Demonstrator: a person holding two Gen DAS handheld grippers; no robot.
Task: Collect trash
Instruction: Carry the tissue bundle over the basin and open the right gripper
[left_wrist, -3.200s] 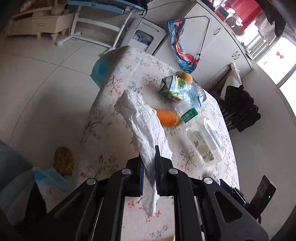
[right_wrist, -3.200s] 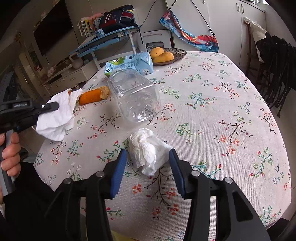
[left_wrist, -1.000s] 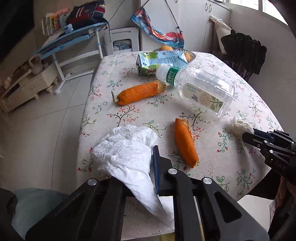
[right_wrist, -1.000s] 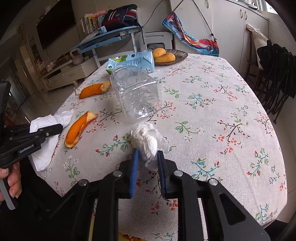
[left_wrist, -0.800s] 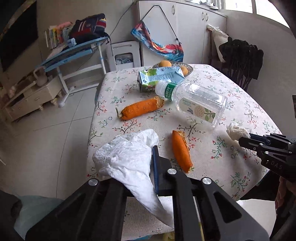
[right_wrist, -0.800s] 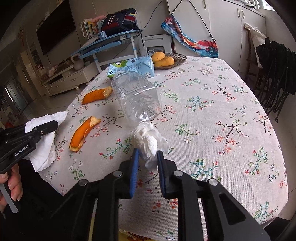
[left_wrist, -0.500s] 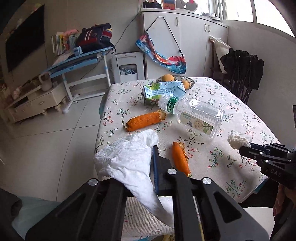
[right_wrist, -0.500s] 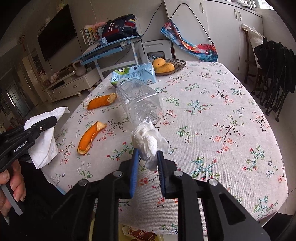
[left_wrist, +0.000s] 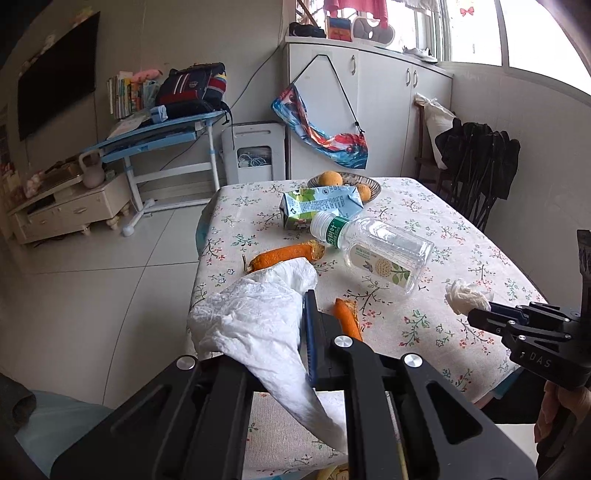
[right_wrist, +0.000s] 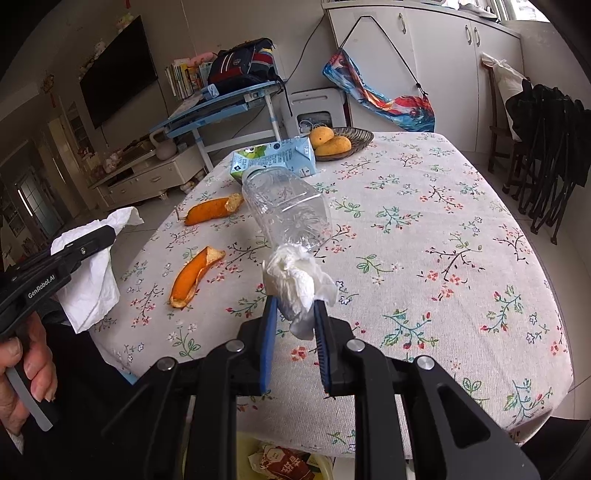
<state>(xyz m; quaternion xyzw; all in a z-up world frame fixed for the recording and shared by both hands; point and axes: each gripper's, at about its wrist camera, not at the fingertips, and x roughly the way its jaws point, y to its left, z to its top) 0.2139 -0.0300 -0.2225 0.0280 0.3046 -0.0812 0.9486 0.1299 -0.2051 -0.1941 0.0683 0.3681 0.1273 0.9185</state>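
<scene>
Floral-clothed table (right_wrist: 443, 229) (tiled floor beyond); left gripper (left_wrist: 301, 332) clamps a tissue (left_wrist: 258, 325), right gripper (right_wrist: 293, 325) a wad (right_wrist: 295, 277).

Upper left: wall-mounted television (left_wrist: 55, 92). Centre: blue desk (left_wrist: 159, 136), white cabinets (left_wrist: 369, 110). Upper right: bright window (left_wrist: 535, 33). Tiled floor (left_wrist: 92, 295).

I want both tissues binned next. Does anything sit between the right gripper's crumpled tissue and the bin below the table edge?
Nothing visible does. The crumpled tissue is pinched in the right gripper, with the trash bin partly visible below.
</scene>
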